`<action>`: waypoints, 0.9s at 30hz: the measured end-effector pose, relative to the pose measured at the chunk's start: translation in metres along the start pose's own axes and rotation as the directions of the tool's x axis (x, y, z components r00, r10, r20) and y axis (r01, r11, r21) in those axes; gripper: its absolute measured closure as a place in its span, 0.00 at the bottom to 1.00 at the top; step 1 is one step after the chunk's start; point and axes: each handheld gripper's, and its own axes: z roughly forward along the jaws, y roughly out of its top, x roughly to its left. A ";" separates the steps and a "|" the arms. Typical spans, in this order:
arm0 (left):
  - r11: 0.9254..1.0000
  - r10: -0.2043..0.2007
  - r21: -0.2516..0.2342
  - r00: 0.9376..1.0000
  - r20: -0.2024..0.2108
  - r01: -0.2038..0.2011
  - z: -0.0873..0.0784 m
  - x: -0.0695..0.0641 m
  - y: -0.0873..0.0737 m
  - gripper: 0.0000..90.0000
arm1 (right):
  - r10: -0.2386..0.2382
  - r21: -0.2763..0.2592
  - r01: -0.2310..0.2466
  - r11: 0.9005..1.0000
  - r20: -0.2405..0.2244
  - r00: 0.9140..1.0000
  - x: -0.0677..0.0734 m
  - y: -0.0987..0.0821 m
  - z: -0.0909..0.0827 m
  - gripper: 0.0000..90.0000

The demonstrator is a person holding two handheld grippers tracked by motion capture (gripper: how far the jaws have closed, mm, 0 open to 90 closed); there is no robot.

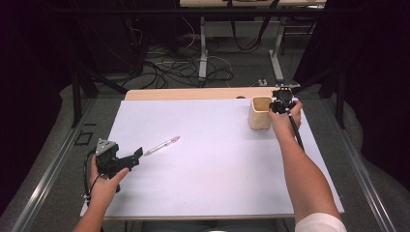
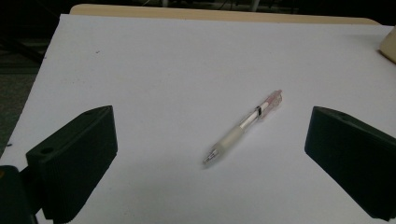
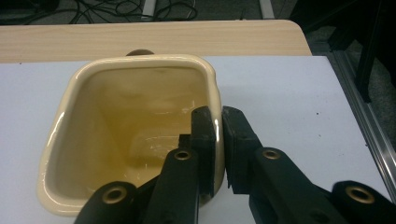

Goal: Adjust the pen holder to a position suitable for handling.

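A clear pen with a pink end (image 1: 162,144) (image 2: 243,127) lies flat on the white board (image 1: 212,169), its tip pointing toward my left gripper (image 1: 138,155) (image 2: 208,154). That gripper is open just short of the pen, the jaws wide on either side of it. At the far right stands a squarish cream cup (image 1: 259,112) (image 3: 116,126), empty inside. My right gripper (image 1: 276,107) (image 3: 218,135) is shut on the cup's right wall, one jaw inside and one outside the rim.
The board lies on a wooden tabletop (image 1: 193,93) whose far strip is bare. Beyond it the floor holds table legs and tangled cables (image 1: 183,63). A metal rail (image 1: 372,193) runs along the right side.
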 end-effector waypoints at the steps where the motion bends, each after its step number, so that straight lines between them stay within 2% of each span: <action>1: 1.000 0.000 -0.001 1.000 -0.001 0.000 0.000 0.000 0.000 0.03 | 0.000 0.000 0.000 1.000 0.000 1.000 0.000 0.000 0.000 0.93; 6: 1.000 0.001 0.003 1.000 0.000 -0.001 0.000 0.000 0.000 0.03 | 0.002 0.005 -0.002 1.000 -0.019 1.000 0.004 0.000 -0.002 0.93; 13: 1.000 0.004 0.002 1.000 0.000 -0.004 0.001 0.000 0.000 0.03 | -0.038 0.007 0.039 0.999 -0.068 0.997 0.013 -0.002 -0.005 0.94; 15: 1.000 0.002 0.002 1.000 -0.001 -0.002 0.001 0.000 0.000 0.03 | -0.069 0.007 0.069 0.998 -0.096 0.993 0.018 -0.003 -0.007 0.94; 27: 1.000 0.003 0.002 1.000 0.000 -0.003 0.001 0.000 0.000 0.03 | -0.103 -0.017 0.102 0.995 -0.166 0.981 0.034 -0.007 -0.017 0.94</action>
